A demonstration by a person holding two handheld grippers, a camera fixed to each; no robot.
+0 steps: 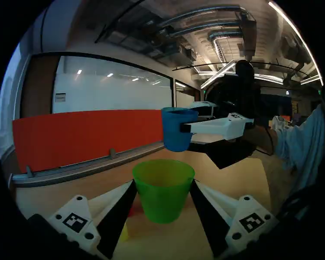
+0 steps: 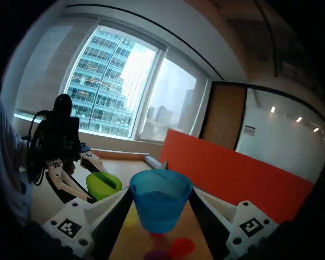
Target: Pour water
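The left gripper (image 1: 162, 185) holds the first cup (image 1: 163, 195) between its two fingers, above a table (image 1: 249, 177). Beyond it and higher, the right gripper (image 1: 182, 128) reaches in from the right, clasping a second cup (image 1: 174, 130) with water in it. The second cup hangs behind and above the first, apart from it. Small flat discs (image 2: 180, 248) lie on the table beneath. A low wall (image 1: 84, 134) runs behind the table.

Upright green cup (image 1: 163, 196) clamped between 2 fingers of left gripper (image 1: 163, 190). Beyond and higher, right gripper (image 1: 183, 129) holds blue cup (image 1: 173, 130), sleeve (image 1: 302, 138) behind.
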